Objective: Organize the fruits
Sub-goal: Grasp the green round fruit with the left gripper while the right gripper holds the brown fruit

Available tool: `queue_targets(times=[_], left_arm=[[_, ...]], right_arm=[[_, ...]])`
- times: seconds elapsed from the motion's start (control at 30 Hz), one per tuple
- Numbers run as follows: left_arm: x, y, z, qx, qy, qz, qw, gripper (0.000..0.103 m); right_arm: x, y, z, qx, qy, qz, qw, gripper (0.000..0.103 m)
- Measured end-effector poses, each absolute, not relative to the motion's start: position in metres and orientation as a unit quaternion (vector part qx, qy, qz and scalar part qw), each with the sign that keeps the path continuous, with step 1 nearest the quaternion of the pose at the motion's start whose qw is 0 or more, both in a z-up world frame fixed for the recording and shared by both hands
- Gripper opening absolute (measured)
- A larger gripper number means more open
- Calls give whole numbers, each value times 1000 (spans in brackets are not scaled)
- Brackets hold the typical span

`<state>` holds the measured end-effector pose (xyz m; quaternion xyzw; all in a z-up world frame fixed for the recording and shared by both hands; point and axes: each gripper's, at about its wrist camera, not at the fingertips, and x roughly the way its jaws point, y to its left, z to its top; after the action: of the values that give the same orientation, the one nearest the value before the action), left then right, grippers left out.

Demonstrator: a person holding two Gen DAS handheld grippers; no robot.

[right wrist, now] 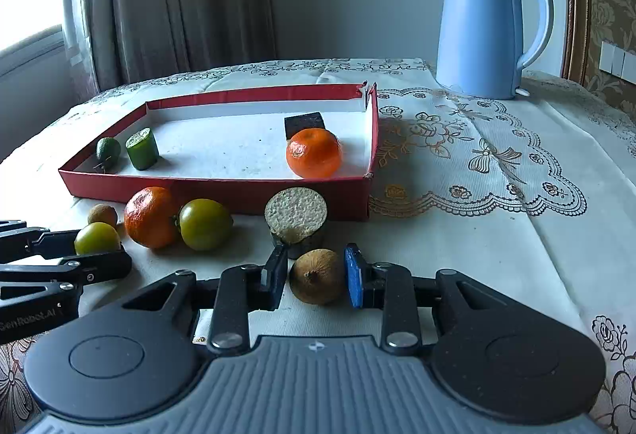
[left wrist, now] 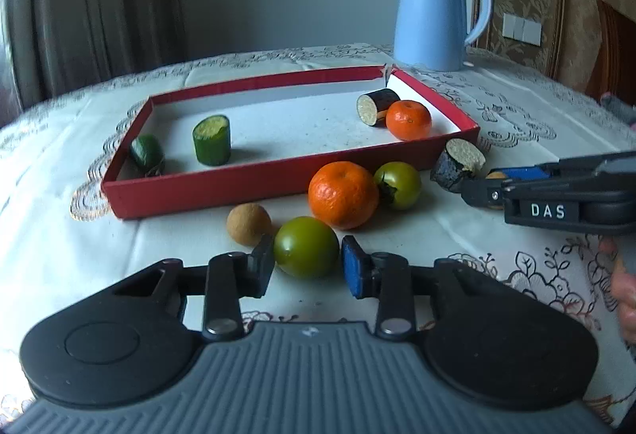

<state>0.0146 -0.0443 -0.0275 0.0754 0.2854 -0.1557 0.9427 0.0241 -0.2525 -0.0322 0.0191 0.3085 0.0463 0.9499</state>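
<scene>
We had the left gripper (left wrist: 307,262) clenched on a green tomato (left wrist: 305,246) near the table's front edge, and the right gripper (right wrist: 316,277) clenched on a brown fruit (right wrist: 318,277) beside it, both ready, we judged, for lifting. Behind them an orange (left wrist: 344,194), a second tomato (left wrist: 398,185), a small brown fruit (left wrist: 249,224) and an aubergine piece (left wrist: 457,164) waited against the red tray (left wrist: 206,191). Inside, cucumber pieces (left wrist: 212,139) sat in the left corner, another orange (left wrist: 408,119) in the right.

Glossy plastic kettle (right wrist: 483,32), lace-patterned tablecloth (right wrist: 497,171) — matt cardboard tray (right wrist: 222,191)
</scene>
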Motion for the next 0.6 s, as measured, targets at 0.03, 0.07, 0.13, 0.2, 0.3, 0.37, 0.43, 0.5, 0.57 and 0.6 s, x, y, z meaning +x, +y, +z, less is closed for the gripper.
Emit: queue_targets(times=[0.03,0.07,0.13,0.2,0.3,0.37,0.43,0.5,0.57,0.6], left_arm=[[15,-45,-28,79,285,-155,943,32],[16,-45,-27,78,284,-156,943,31],[17,-43,-27,71,285,-159,943,31],[16,-41,-27,71,284,-159,943,31],[14,-35,-25,67,280,-153,945,31],[10,-29,-23,62,277,-154,947,31],[5,-22,-20,59,269,-151,949,31],[3,-12,-17,51,263,-141,953,31],[4,0,-15,36,260,-126,957,31],[6,7,-15,27,262,-117,958,31]], right_arm=[[24,-252,-32,19,308,46,950,30],[24,-252,-32,19,308,46,950,30],[24,-253,-32,19,308,46,950,30],[24,-252,-32,19,308,46,950,30],[24,-251,-32,15,309,45,950,30],[24,-251,-32,14,309,45,950,30],[24,-251,-32,13,309,44,950,30],[24,-251,-32,12,309,44,950,30],[24,-251,-32,12,309,44,950,30],[24,-251,-32,12,309,44,950,30]])
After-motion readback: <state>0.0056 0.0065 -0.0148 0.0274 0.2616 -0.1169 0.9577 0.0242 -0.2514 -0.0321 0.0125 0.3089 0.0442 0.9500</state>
